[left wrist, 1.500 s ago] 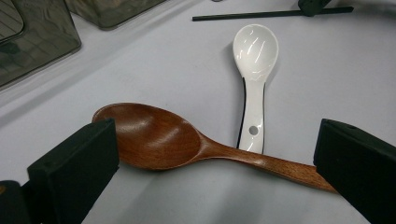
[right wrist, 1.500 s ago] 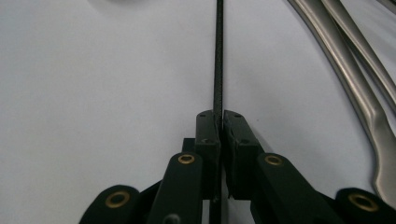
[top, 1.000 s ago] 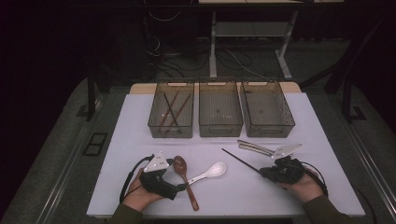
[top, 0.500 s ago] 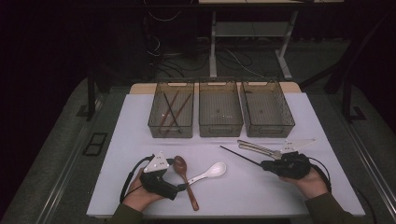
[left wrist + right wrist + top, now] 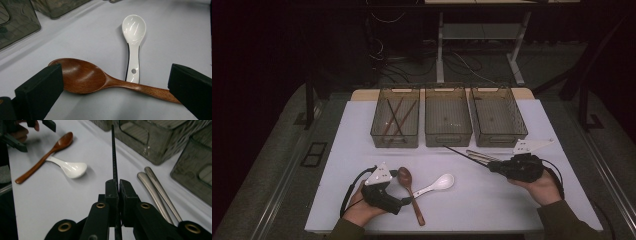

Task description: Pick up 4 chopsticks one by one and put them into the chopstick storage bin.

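Our right gripper (image 5: 117, 185) has its jaws clenched on a thin black chopstick (image 5: 114, 157). In the high view that chopstick (image 5: 464, 154) lies between the gripper (image 5: 495, 167) and the middle bin, its free tip pointing toward ten o'clock, and it sits raised off the white bench (image 5: 492, 200). Just beside it, toward one o'clock of the gripper in the right gripper view, two metal handles (image 5: 155, 192) lie side by side on the bench.

Our left gripper (image 5: 408, 201) sits at the seven o'clock part of the bench with its jaws released and standing wide. In the left gripper view a wooden spoon (image 5: 82, 76) lies across the gap between them; whether either jaw touches it we cannot tell. A white ceramic spoon (image 5: 133, 37) points away toward twelve o'clock, its handle end tucked under the wooden handle.

Three clear bins stand in a row at twelve o'clock; the left bin (image 5: 395, 135) holds brown chopsticks (image 5: 393, 120).
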The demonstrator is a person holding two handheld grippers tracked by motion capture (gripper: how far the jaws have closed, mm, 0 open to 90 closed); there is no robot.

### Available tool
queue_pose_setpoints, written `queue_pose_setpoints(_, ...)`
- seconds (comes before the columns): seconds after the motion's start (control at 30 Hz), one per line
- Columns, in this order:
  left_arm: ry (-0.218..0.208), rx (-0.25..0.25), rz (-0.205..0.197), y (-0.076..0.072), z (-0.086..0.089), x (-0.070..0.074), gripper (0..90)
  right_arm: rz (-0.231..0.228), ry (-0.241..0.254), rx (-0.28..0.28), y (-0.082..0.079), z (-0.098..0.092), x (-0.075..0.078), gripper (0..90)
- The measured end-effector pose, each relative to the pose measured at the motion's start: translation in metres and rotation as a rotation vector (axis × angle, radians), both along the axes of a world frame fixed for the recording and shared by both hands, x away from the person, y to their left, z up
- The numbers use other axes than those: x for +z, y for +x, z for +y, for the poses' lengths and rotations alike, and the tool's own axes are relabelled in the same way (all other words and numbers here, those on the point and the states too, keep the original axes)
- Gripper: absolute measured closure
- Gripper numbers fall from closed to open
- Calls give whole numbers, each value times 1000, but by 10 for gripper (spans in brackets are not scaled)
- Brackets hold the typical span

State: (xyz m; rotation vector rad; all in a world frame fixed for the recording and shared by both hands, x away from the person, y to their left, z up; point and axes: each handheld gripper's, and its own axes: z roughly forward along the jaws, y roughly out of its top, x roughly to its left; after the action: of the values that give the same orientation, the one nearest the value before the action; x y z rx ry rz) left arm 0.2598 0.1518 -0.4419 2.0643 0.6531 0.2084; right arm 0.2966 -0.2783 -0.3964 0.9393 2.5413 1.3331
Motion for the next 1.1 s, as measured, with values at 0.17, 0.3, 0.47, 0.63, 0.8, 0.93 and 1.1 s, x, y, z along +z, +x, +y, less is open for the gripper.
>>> queue_pose_setpoints(0.17, -3, -5, 2, 0, -1, 0, 0, -10, 15, 0, 4, 5, 7, 855)
queue_pose_setpoints(0.3, -1, -5, 2, 0, -2, 0, 0, -27, 23, 0, 7, 9, 12, 855)
queue_pose_setpoints(0.47, 1, -10, -3, 1, -2, 0, 0, -37, 32, -2, 14, 15, 17, 855)
queue_pose_setpoints(0.63, -6, -8, -4, 1, -2, 1, 0, -48, 38, -8, 22, 26, 21, 854)
queue_pose_setpoints(0.8, -3, -13, -2, 1, -3, 0, 0, -48, 34, -13, 31, 41, 24, 854)
queue_pose_setpoints(0.93, -6, -11, -3, 1, -3, 1, 0, -45, 27, -22, 39, 52, 26, 854)
queue_pose_setpoints(1.1, -9, -14, -7, 2, -3, 1, 0, -55, 28, -32, 51, 65, 31, 854)
